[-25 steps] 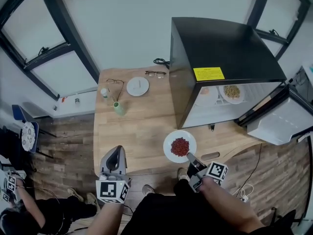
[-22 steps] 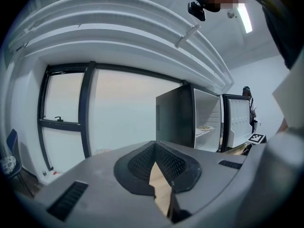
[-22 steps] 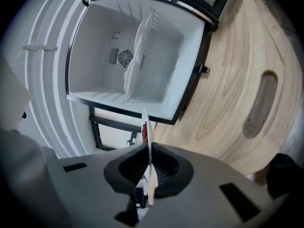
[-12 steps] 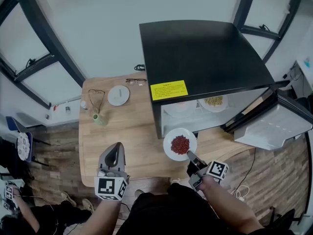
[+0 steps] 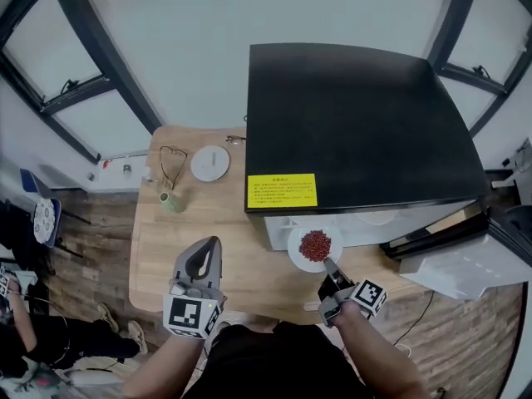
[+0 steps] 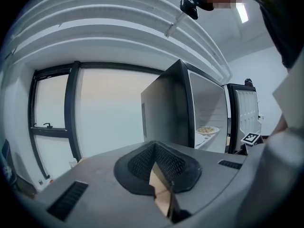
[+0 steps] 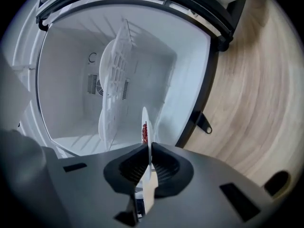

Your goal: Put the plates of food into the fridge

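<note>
Right tongs [image 5: 330,266] are clamped on the near rim of a white plate [image 5: 300,254], and in the right gripper view the pads [image 7: 131,166] press both faces of the plate [image 7: 145,122], which shows edge-on there. A heap of red food [image 5: 315,245] lies on the plate, just beyond the tips. The plate hangs at the open front of the fridge [image 5: 357,123], under the edge of its black top, with the white inside [image 7: 71,103] and a white shelf [image 7: 116,65] straight ahead of the jaws. The open door [image 5: 465,252] stands out to the right of these tongs, and the wooden table [image 5: 233,252] lies under them.

Left tongs [image 5: 205,246] are narrow, their pads [image 6: 166,163] meeting at the tips with nothing between them. They are held over the table's near edge, well to the left of the right tongs. Ahead of them and to their right, the left gripper view shows the fridge [image 6: 166,108] with a second plate of food [image 6: 207,129] on a shelf inside. Farther ahead on the table stand a green cup [image 5: 172,201], glasses [image 5: 172,158] and a small white dish [image 5: 209,163].
</note>
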